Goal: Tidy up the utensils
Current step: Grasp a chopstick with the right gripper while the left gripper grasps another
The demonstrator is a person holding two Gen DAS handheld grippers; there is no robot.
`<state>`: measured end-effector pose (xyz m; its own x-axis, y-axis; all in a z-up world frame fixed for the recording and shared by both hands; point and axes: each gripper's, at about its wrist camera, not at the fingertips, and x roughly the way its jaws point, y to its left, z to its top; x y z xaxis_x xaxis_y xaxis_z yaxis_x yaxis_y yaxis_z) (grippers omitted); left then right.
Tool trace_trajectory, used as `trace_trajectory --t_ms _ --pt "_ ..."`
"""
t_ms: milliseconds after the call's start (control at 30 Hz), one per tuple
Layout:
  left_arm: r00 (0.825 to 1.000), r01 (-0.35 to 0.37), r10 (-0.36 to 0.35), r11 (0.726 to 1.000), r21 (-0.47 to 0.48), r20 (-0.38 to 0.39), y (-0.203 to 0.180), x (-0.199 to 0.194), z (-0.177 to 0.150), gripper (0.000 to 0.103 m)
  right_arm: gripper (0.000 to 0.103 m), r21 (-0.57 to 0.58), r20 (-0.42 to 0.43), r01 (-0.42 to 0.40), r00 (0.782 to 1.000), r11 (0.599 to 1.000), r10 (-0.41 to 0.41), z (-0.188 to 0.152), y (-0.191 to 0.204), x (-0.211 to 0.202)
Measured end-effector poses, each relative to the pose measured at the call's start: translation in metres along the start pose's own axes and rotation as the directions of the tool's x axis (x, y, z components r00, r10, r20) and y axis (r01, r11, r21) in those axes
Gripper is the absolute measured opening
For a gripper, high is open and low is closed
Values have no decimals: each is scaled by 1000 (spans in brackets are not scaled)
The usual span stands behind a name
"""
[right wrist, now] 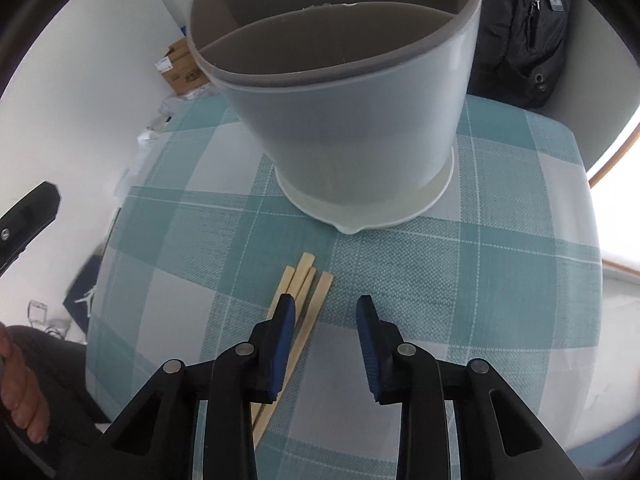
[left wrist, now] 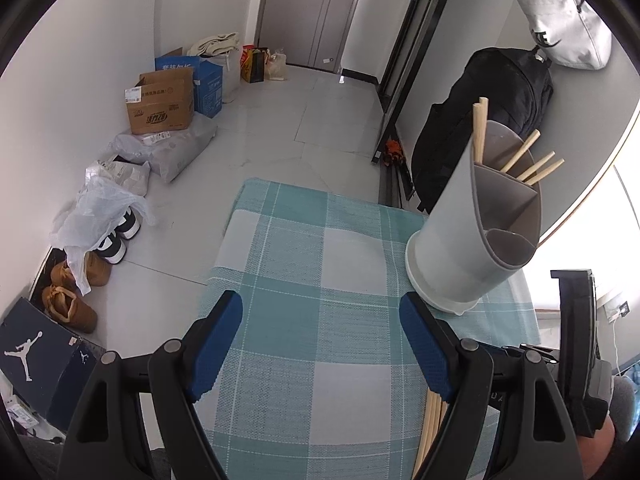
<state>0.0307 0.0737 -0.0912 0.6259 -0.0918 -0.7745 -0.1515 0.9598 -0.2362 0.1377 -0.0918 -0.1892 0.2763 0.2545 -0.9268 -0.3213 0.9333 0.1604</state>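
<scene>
Clearly the right gripper (right wrist: pixel 326 308) hangs open, its left pad on the chopsticks (right wrist: pixel 306 280) at lower centre, nothing between its jaws. It should shift left before clamping, then lift toward the holder (right wrist: pixel 344 120); the left gripper (left wrist: pixel 320 320) waits open over bare cloth.

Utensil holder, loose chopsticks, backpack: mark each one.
Utensil holder (right wrist: pixel 352 128), right wrist view, front wall.
Loose chopsticks (right wrist: pixel 310 280), right wrist view, upper ends on the cloth.
Backpack (left wrist: pixel 480 120), left wrist view, middle of body.

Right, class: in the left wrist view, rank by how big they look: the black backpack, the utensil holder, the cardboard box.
1. Utensil holder
2. Black backpack
3. Cardboard box
The holder sits nearest the camera, so its top rank is unsure.
</scene>
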Motion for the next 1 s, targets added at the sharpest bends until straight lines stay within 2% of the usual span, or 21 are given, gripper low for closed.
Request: trace_trajectory --t_ms 167,233,467,567,700,767,833,1000 --pt "1000 12 -12 1000 -24 -9 7 1 2 77 20 -28 -11 76 997 997 -76 6 8 1" --pt "1000 18 -19 999 -28 -12 9 1 1 77 12 -47 -19 112 993 993 -113 6 11 1" --pt "999 35 -37 998 -56 -31 15 0 0 77 11 10 -56 98 994 995 -97 7 0 -4" --pt "999 33 -35 998 -55 -29 16 0 1 77 14 13 -68 110 992 994 -109 11 -2 -4" --pt "999 22 -24 999 -49 -37 15 2 1 77 15 10 -59 132 990 991 -131 17 11 5" --pt "999 16 -19 999 -45 -48 15 4 0 77 11 19 -41 144 989 989 -143 15 12 4" --pt "998 10 -12 999 -40 -54 15 5 -2 77 6 47 -18 127 992 991 -126 11 7 2" --pt "997 3 -5 1000 -22 -77 12 9 -7 77 5 152 65 29 997 988 -39 -2 -16 -15"
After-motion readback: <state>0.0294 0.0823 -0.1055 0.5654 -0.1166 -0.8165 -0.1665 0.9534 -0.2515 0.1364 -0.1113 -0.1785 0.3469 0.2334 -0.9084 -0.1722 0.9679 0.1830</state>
